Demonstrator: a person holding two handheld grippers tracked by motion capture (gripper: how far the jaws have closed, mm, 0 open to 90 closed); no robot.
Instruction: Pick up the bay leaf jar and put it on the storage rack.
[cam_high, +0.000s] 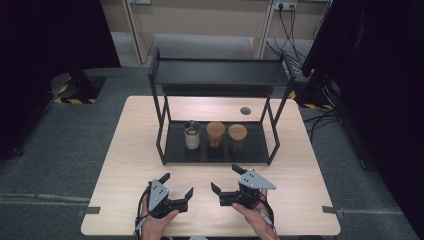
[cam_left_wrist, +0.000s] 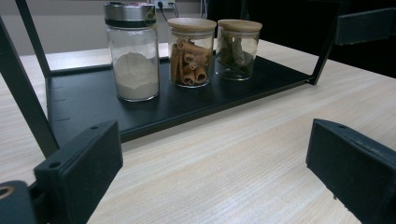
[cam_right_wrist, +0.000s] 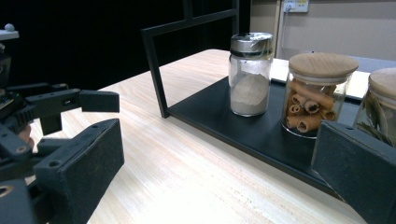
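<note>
Jars first: three sit in a row on the bottom tray (cam_high: 175, 150) of the black rack (cam_high: 220, 72), straight ahead of both my tools. Shaker jar (cam_left_wrist: 133, 51) w/ metal cap and white powder is nearest the left gripper (cam_high: 177, 185); cinnamon jar (cam_left_wrist: 190, 51) in the middle, and leaf jar (cam_left_wrist: 238, 49) closest to the right gripper (cam_high: 226, 179), both w/ wooden lids. They stand just beside each other, upright, gaps slim; I judge they're lined up that way so each can be picked from the front w/o reaching over another.

Both grippers rest low over the table (cam_high: 125, 165), near the person's edge, jaws spread wide, nothing between them. Left hand (cam_high: 155, 222) and right hand (cam_high: 255, 215) grip from behind. In the right gripper view the left gripper (cam_right_wrist: 70, 107) shows off to my left, apart from mine.

Room: bare wood between tools and tray front, plenty for a straight approach. Watch points, as I judge: the tray's raised front lip, the rack's upright posts (cam_high: 161, 135) either side of the opening, and the top shelf overhead, which limits lift height. Tight gaps between jars mean a jaw may nudge a neighbour; the outer jars look the easier picks.
</note>
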